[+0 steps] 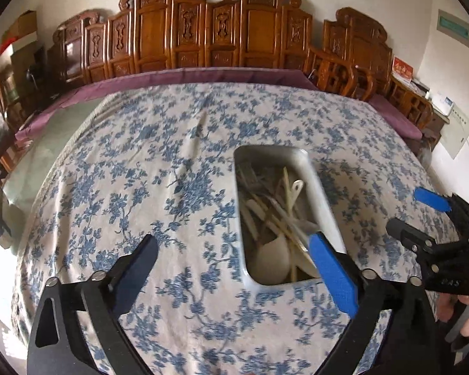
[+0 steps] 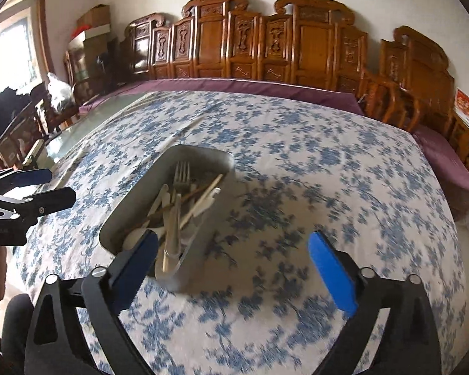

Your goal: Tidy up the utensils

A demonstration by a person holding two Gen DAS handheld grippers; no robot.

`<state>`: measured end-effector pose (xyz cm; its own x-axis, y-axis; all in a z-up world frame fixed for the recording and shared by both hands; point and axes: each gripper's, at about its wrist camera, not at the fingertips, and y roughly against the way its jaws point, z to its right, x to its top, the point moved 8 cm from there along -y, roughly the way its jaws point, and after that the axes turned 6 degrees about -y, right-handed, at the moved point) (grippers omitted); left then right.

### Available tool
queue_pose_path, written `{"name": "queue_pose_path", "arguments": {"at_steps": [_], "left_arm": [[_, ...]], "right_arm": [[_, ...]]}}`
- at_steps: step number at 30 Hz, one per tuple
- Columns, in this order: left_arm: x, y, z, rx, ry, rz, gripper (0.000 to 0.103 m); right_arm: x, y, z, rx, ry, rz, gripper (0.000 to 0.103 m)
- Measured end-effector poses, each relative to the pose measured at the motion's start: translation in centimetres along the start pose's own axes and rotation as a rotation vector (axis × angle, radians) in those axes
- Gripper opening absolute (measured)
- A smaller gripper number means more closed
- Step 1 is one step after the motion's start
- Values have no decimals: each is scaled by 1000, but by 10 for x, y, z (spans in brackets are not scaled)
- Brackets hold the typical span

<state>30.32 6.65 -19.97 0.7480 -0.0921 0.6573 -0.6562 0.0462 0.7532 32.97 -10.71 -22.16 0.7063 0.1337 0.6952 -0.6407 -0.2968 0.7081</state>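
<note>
Both grippers hang open w/ nothing held: left gripper [image 1: 234, 268] has the tray [image 1: 323, 193] just ahead-right of its jaws, right gripper [image 2: 234, 259] has it ahead-left, its left finger overlapping the tray's near end. Tray sits mid-tablecloth [image 2: 297, 162], long axis running away from me. Utensils [image 2: 172, 215] lie roughly along that axis, fork [image 2: 179, 193] tines pointing far end; right looks nearer, I'd say.

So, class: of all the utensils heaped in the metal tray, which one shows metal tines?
The fork. Its metal tines point toward the far end of the tray, while the pieces around it are pale spoons and thin sticks without prongs.
</note>
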Motion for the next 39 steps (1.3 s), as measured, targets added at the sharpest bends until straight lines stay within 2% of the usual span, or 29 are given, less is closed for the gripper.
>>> {"name": "queue_pose_path", "arguments": {"at_steps": [5,10,15,18,23,29,39], "left_arm": [[-2,17,23,-12,5,19,95],[-7,36,42,18,3,33,95],[-13,56,62,10,-13,45,95],[-19,69,72,21,-23,52,95],[-25,91,87,-1,-28,66,95],[-15,147,98,14,-44,159,95],[-3,228,102,32,-26,310,95]], "right_arm": [[-12,26,19,-6,-43,18,100],[-23,59,35,-37,-70,54,100],[-32,95,40,-36,-89,91,100],[-36,114,41,-51,-95,110,100],[-40,143,46,-79,-116,132,100],[-31,189,44,-69,-140,215,100],[-17,276,18,-87,-115,386,100]]}}
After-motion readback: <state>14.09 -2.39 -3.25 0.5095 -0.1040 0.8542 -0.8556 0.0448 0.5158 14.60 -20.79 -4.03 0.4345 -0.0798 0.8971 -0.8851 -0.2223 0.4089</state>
